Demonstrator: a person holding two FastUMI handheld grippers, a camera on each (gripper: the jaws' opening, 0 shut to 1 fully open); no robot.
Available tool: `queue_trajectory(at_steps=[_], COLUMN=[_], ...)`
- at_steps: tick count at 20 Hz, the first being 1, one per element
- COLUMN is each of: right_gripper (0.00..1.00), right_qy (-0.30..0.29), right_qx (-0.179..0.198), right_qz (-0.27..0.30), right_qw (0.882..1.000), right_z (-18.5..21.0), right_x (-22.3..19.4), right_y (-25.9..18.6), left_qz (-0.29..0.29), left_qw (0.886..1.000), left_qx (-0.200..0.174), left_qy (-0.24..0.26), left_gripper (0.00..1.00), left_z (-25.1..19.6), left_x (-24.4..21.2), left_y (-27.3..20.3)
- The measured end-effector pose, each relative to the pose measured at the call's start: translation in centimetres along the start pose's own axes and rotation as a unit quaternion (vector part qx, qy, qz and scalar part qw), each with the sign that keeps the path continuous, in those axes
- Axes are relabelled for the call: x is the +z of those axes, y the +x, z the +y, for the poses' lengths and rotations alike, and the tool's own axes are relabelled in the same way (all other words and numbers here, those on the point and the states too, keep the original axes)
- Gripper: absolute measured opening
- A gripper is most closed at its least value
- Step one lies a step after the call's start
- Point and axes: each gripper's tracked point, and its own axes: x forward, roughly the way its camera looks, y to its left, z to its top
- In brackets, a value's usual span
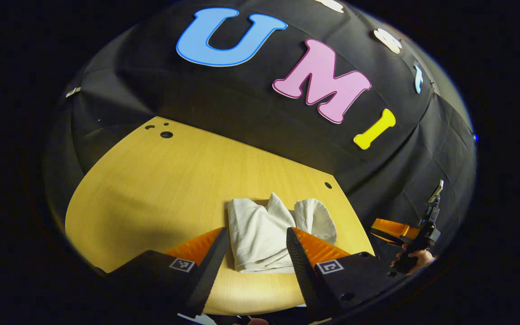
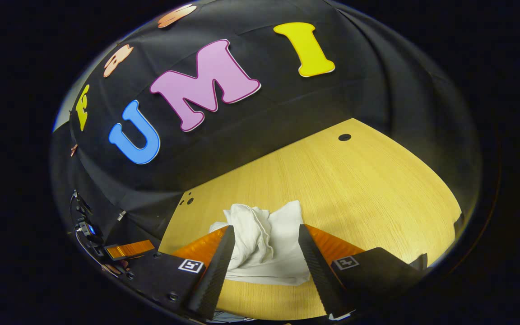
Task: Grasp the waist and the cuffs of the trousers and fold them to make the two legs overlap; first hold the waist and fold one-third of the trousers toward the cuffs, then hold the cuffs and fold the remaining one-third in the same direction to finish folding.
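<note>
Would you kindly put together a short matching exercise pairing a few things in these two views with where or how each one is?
Things:
1. trousers
2. table
3. left gripper
4. hand

States:
A. jaws apart, hovering above the cloth
B. pale wood with small round holes near its back edge
C. white, bunched in a heap on the wood
D. wrapped around the other gripper's handle, at the left gripper view's right edge

Pairs: 1-C, 2-B, 3-A, 4-D
</note>
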Motion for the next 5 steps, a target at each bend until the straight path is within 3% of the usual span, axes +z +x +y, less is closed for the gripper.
queue_trajectory(at_steps=[5], right_gripper=[0.90], right_qy=[-0.012], right_qx=[0.011], right_qz=[0.006], right_qw=[1.000], right_z=[1.23], right_x=[-0.22], right_y=[0.50], left_qz=[0.000], left_qw=[1.000], left_qx=[0.007], left_qy=[-0.025], left_gripper=[0.83], left_z=[1.02], left_x=[-0.21], left_y=[-0.17])
